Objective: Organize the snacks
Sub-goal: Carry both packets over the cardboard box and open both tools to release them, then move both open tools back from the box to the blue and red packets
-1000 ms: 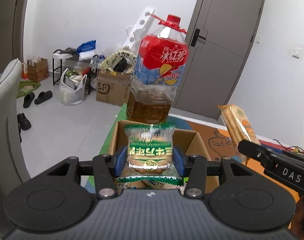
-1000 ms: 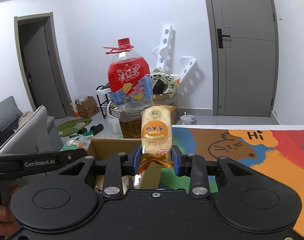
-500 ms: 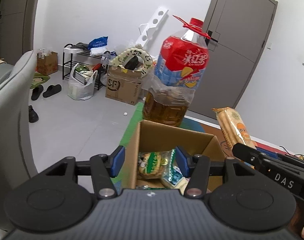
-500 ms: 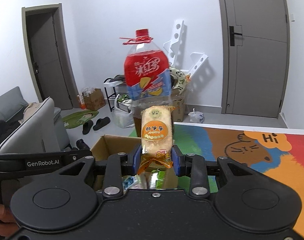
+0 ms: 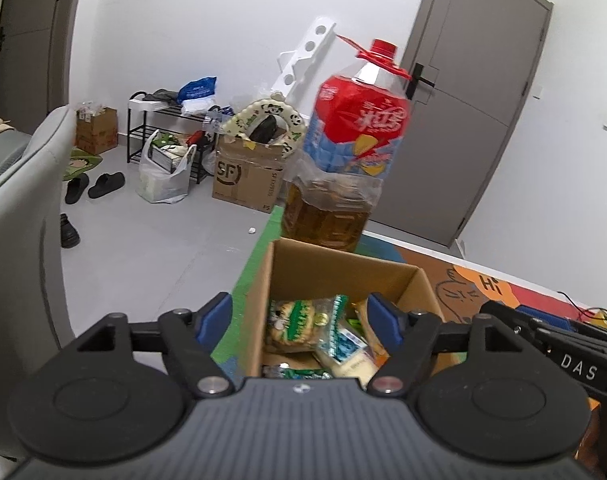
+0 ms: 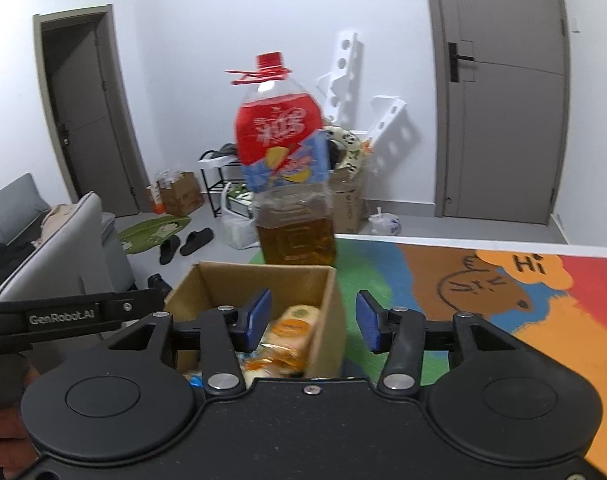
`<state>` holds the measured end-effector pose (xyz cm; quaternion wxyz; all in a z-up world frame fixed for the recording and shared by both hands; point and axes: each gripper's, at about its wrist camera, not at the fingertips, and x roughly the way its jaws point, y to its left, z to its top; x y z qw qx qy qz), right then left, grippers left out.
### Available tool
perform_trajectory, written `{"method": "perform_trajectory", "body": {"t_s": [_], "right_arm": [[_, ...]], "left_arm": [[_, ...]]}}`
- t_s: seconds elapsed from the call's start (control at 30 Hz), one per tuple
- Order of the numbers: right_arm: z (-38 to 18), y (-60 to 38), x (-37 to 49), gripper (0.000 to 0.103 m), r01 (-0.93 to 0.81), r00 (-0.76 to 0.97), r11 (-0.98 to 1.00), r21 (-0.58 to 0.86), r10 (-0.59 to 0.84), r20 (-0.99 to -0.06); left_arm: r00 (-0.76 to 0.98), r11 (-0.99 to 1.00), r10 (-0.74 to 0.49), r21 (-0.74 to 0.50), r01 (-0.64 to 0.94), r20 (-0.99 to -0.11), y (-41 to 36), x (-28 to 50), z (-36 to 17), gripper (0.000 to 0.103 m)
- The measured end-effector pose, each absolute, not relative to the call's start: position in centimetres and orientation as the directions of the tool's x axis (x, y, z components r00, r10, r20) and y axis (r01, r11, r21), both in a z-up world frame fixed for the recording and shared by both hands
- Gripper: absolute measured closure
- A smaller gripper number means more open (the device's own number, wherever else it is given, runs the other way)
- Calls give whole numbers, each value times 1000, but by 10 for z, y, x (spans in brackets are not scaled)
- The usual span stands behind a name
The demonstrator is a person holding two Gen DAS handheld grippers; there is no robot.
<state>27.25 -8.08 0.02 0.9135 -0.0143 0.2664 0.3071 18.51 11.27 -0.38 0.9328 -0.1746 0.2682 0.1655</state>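
A cardboard box point(image 5: 335, 272) point(image 6: 331, 300) stands on the colourful mat, with several snack packets inside. The green-wrapped biscuit packet point(image 5: 295, 322) lies in the box, among others. The orange cracker packet point(image 6: 291, 328) lies in the box too, below my right gripper. My left gripper point(image 5: 301, 318) hovers over the box, its jaws opening with nothing pressed between them. My right gripper point(image 6: 313, 320) hangs over the box's right wall, jaws opening and empty. The right tool's body point(image 5: 551, 344) shows at the right of the left wrist view.
A big tea bottle point(image 5: 343, 160) point(image 6: 287, 184) with a red label stands just behind the box. The mat point(image 6: 483, 280) spreads to the right. A grey chair point(image 5: 19, 216) is at the left. Boxes, bags, slippers and a shoe rack point(image 5: 163, 136) line the far wall.
The left gripper let the green packet fall into the box and widened. The right gripper released the orange packet, which now lies in the box.
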Motion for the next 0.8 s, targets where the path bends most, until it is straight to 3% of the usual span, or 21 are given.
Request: {"method": "perform_trajectory", "body": {"t_s": [0.43, 0.8], "right_arm": [[-8, -136, 269, 44, -512, 679, 840, 179, 524, -514], [-18, -186, 269, 22, -452, 697, 861, 233, 504, -510]], "left_arm": [[799, 906, 179, -221, -361, -573, 73, 188, -9, 22], [798, 929, 155, -188, -318, -583, 28, 198, -9, 14]]}}
